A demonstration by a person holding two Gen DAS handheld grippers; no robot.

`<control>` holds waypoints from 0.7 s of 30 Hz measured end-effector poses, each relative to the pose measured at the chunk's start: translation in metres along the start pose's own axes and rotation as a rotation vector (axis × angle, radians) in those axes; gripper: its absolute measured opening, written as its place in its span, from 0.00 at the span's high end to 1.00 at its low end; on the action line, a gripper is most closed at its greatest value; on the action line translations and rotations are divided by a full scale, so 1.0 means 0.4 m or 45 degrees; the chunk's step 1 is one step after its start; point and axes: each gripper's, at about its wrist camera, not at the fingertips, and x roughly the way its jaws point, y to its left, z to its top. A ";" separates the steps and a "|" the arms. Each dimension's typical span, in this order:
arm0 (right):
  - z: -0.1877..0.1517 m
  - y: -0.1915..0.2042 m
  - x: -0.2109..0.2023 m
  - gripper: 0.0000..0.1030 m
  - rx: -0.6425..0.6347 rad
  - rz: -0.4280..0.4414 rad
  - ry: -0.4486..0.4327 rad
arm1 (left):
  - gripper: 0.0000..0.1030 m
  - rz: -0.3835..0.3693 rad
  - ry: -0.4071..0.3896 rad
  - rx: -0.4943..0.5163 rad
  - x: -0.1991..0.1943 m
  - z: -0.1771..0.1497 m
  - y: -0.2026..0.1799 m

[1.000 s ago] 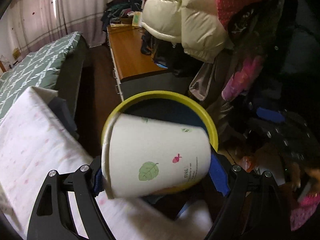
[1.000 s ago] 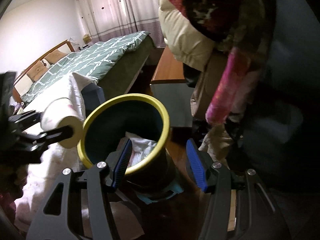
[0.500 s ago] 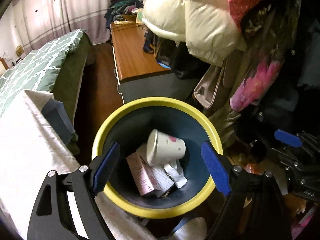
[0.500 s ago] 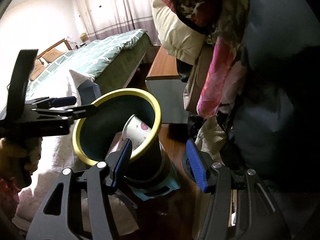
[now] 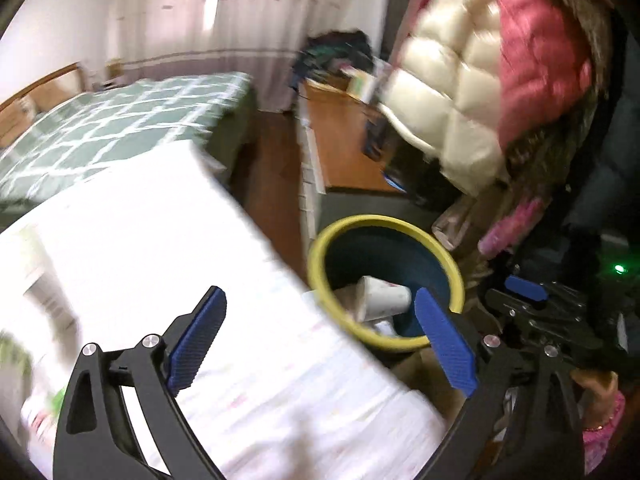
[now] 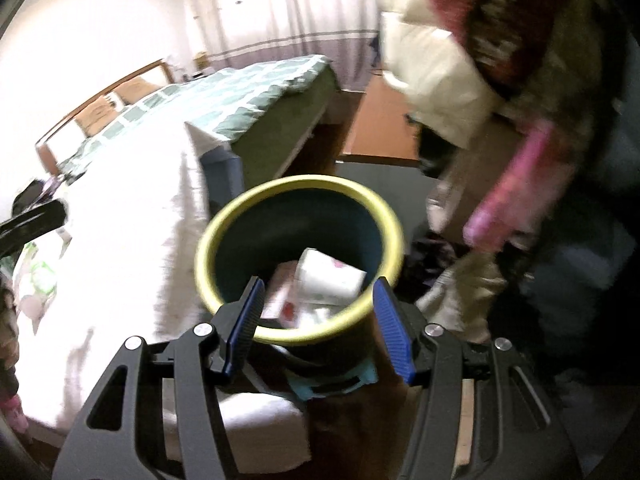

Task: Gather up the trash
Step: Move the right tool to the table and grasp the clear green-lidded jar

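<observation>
A dark blue bin with a yellow rim (image 5: 451,258) stands on the floor beside the bed; it also shows in the right wrist view (image 6: 390,216). A white paper cup (image 5: 382,299) lies on its side inside it, also in the right wrist view (image 6: 330,278), on top of other paper trash (image 6: 280,294). My left gripper (image 5: 320,338) is open and empty, over the white bed sheet to the left of the bin. My right gripper (image 6: 318,322) is open and empty, just above the bin's near rim.
A white sheet (image 5: 140,240) covers the bed at left, with a green checked blanket (image 5: 116,128) beyond. A wooden desk (image 5: 344,148) stands behind the bin. Coats and clothes (image 5: 460,92) hang at right. A blue bin base (image 6: 332,384) shows on the floor.
My left gripper let go of the paper cup, which fell into the bin, then swung left over the bed. My right gripper moved closer above the bin.
</observation>
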 end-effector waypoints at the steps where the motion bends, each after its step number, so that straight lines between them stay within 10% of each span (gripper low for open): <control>1: 0.005 0.034 0.010 0.47 -0.025 0.033 0.006 | 0.06 0.021 -0.013 -0.022 -0.026 -0.015 0.025; 12: 0.008 0.450 0.081 0.47 -0.312 0.423 0.091 | 0.06 0.514 -0.130 -0.362 -0.395 -0.281 0.403; 21: -0.021 0.758 0.082 0.47 -0.511 0.672 0.140 | 0.06 0.579 -0.174 -0.459 -0.496 -0.384 0.518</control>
